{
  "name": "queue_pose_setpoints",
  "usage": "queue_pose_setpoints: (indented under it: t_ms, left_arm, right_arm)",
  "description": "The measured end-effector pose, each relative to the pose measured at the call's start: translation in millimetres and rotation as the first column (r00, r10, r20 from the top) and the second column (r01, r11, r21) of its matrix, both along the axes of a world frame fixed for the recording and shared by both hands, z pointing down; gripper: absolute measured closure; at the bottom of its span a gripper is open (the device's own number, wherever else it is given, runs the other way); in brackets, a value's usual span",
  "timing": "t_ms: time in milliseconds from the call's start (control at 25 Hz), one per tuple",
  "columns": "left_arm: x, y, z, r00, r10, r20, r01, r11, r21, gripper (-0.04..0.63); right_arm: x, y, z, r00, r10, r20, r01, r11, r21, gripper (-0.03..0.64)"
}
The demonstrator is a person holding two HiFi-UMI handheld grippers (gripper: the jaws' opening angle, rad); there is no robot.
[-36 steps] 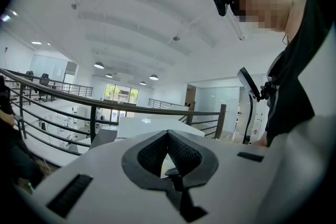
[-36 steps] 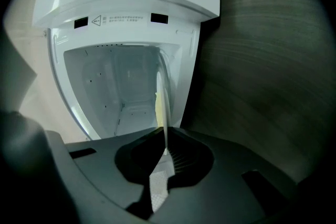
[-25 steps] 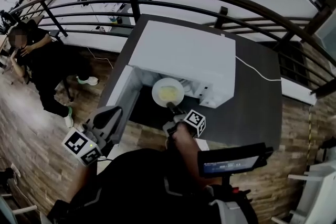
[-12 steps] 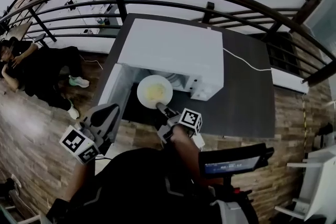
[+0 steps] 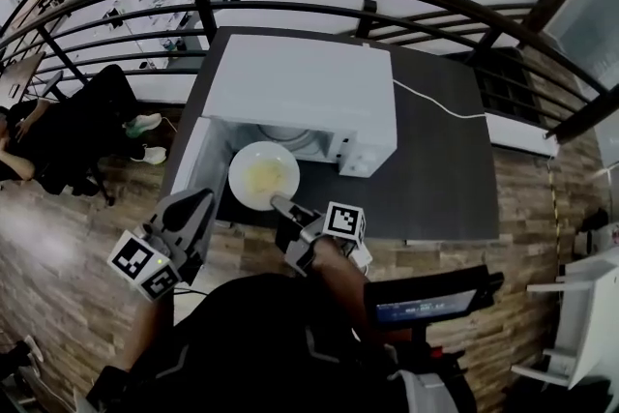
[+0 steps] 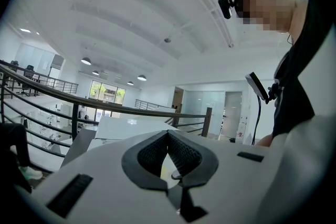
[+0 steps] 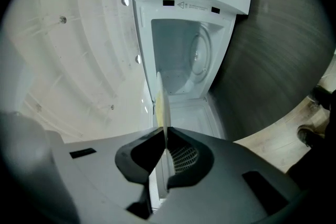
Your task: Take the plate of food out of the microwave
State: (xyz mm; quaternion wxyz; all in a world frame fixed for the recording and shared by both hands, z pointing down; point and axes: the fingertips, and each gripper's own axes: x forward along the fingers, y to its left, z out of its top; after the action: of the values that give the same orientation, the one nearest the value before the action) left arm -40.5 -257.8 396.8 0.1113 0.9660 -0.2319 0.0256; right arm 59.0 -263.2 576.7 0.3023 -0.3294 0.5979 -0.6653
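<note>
**Plate out at the mouth of the microwave, right gripper on its rim**

Here's the head view: the round white plate of pale yellow food (image 5: pixel 263 175) sits just outside the open front of the white box microwave oven (image 5: pixel 300 92), above the dark grey tabletop (image 5: pixel 440 169). The oven's white door (image 5: pixel 189 164) hangs open at the plate's 9 o'clock.

The right gripper (image 5: pixel 278 202) comes in from 5 o'clock and has the plate by its near rim. That puts the plate at 11 o'clock from the gripper tips, between them and the oven cavity. In the right gripper view the jaws are pinched down to a narrow slit on the rim. The plate (image 7: pixel 161 99) shows edge-on as a thin pale sliver running from the right gripper (image 7: pixel 164 132) straight towards 12 o'clock. Beyond it is the open microwave (image 7: pixel 184 55).

The plate is round, so it has no long axis. It lies flat and face up in the head view, with the food facing the camera. The edge-on line in the right gripper view runs from the jaws towards the cavity.

The left gripper (image 5: pixel 201 200) hangs at 8 o'clock from the plate, well apart from it and off the tabletop's near edge. In its own view the left gripper (image 6: pixel 168 134) has its tips together with nothing between them, and it points level across the room over a black metal railing (image 6: pixel 79 105).
</note>
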Motion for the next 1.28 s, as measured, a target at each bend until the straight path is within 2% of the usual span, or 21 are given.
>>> queue_pose_setpoints:
  t_ms: [280,480,1280]
  left_arm:
    - [6.4,4.7,-1.2,1.000,0.020,-0.015,-0.020,1.000,0.007,0.591]
    - [6.3,7.7,-1.3,0.999,0.030,-0.012,-0.030,1.000,0.002,0.591]
    - [8.1,3.2,-0.9,0.999,0.033,-0.005,-0.033,0.999,0.002,0.591]
  right_arm:
    - [4.0,5.2,-12.1,1.000,0.014,-0.004,-0.014,1.000,0.018,0.601]
    - [5.3,4.4,-18.7,0.999,0.011,-0.038,-0.009,0.999,0.038,0.601]
    - [16.0,-11.7,-20.6,0.999,0.043,-0.021,-0.043,0.999,0.021,0.601]
